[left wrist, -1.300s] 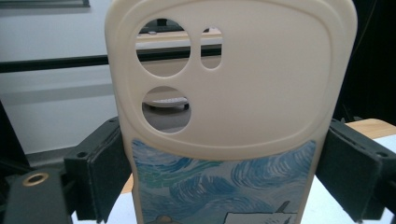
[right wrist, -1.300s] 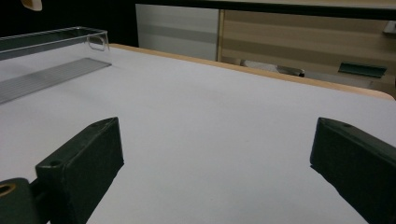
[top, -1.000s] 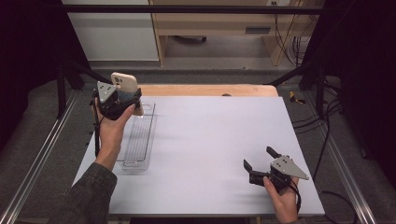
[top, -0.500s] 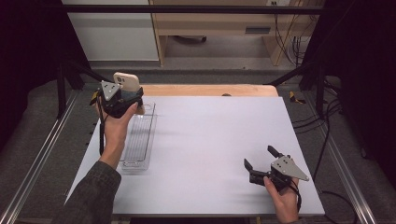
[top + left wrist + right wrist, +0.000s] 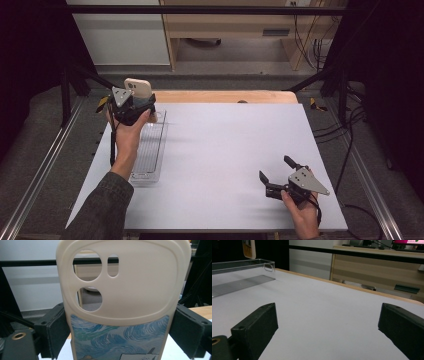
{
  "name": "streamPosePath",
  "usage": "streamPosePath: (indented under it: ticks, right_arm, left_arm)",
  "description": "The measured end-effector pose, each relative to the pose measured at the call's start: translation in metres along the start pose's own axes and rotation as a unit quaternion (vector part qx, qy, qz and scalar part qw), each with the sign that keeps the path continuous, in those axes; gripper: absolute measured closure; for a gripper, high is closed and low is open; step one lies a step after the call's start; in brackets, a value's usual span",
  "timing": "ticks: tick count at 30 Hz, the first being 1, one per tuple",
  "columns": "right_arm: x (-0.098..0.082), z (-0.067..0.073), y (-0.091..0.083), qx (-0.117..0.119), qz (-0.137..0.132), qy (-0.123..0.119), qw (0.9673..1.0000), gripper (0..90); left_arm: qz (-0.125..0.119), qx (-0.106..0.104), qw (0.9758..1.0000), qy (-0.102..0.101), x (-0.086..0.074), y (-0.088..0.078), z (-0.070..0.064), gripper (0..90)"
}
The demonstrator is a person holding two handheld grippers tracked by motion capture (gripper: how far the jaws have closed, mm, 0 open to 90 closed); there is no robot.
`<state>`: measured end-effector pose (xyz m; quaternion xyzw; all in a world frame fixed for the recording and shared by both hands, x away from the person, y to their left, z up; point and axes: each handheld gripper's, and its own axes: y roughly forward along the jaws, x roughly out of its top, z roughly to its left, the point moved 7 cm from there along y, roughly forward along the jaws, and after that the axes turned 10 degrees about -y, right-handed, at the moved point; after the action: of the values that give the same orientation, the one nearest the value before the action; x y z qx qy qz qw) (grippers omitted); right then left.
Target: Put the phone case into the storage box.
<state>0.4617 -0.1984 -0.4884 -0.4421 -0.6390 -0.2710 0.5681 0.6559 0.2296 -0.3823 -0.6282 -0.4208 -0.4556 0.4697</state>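
left hand-held gripper point(image 5: 134, 102): clamped on cream phone case point(image 5: 120, 300), above clear tray point(image 5: 149, 150)
right hand-held gripper point(image 5: 276, 176): jaws wide open, nothing in them, low over counter point(image 5: 230, 145)

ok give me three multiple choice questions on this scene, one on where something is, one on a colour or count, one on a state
1. Where does the clear tray lie on the table?
A. along its left side
B. at its right edge
C. in the middle

2. What colour is the top part of the phone case?
A. black
B. cream
C. red

3. How does the right gripper stand?
A. shut on the phone case
B. shut on the tray
C. open, holding nothing

Answers:
1. A, the high view shows the tray down the table's left side, below the left gripper.
2. B, the left gripper view shows a cream top with three camera cutouts above a blue swirl print.
3. C, the right gripper view shows its jaws wide apart with bare table between them; the left gripper clamps the case.
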Motion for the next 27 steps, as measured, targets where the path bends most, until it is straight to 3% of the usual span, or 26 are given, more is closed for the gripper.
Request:
streamPosePath:
  ticks: [8, 27]
  right_arm:
    - [0.001, 0.001, -0.001, 0.003, -0.001, 0.002, 1.0000, 2.6]
    - [0.000, 0.000, -0.003, 0.004, -0.003, 0.003, 1.0000, 2.6]
  left_arm:
    - [0.004, 0.005, 1.0000, -0.004, -0.005, 0.007, 0.004, 10.6]
    - [0.024, 0.013, 0.9996, -0.010, -0.034, 0.039, 0.001, 10.5]
